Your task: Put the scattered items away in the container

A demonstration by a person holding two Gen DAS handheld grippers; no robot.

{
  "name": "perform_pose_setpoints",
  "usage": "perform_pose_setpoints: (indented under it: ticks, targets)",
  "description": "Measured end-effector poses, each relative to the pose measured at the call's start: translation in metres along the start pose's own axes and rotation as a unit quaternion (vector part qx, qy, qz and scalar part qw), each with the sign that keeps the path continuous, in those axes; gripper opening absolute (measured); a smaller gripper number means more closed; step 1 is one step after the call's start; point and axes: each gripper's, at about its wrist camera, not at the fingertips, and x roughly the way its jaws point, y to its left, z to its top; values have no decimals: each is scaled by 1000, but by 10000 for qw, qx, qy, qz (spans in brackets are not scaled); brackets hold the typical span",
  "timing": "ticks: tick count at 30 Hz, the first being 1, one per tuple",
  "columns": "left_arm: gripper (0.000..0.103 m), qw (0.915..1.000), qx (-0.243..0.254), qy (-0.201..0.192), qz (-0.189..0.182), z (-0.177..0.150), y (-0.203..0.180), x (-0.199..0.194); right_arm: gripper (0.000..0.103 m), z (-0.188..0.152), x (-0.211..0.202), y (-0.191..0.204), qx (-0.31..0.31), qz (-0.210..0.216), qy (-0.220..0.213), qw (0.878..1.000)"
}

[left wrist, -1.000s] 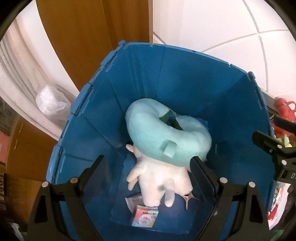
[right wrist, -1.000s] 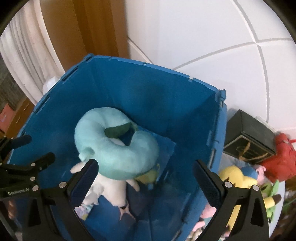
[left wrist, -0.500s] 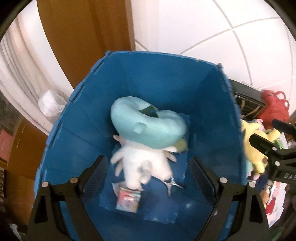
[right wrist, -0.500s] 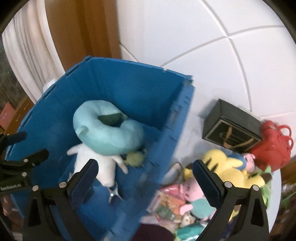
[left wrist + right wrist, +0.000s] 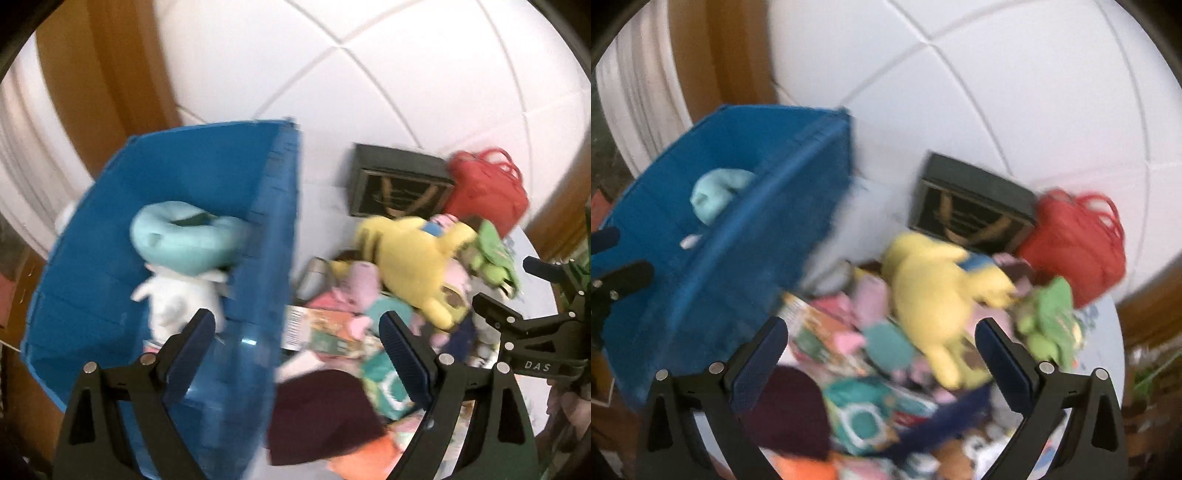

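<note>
The blue bin (image 5: 266, 229) (image 5: 768, 229) stands at the left and holds a teal neck pillow (image 5: 184, 240) (image 5: 716, 192) on top of a white plush (image 5: 177, 299). To its right lies a pile of scattered items: a yellow plush (image 5: 410, 258) (image 5: 934, 288), a green plush (image 5: 491, 254) (image 5: 1049, 317), pink soft toys (image 5: 358, 284), a printed packet (image 5: 321, 332) and a dark maroon cloth (image 5: 321, 410) (image 5: 790, 410). My left gripper (image 5: 295, 339) is open and empty over the bin's right wall. My right gripper (image 5: 881, 343) is open and empty above the pile. Both views are blurred.
A dark gift box (image 5: 399, 184) (image 5: 971, 206) and a red bag (image 5: 487, 188) (image 5: 1075, 243) sit behind the pile on the white tiled floor (image 5: 369, 74). A brown door frame (image 5: 110, 81) and a white curtain (image 5: 631, 96) stand behind the bin.
Both grippers have swept to the right, from over the inside of the bin to its right wall and the pile on the floor. Their jaws stayed open and empty.
</note>
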Motion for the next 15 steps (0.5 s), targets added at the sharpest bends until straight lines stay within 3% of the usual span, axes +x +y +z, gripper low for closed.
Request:
perform_pose_setpoints:
  ticks: [8,15]
  targets:
    - [91,9989,347,278,-140,-50,-83,41,103,-89,13,-93,529,43,231,9983]
    - [91,9965,788,274,67,-109,-100,81,103,-153,32,-112,963,394,268,9942]
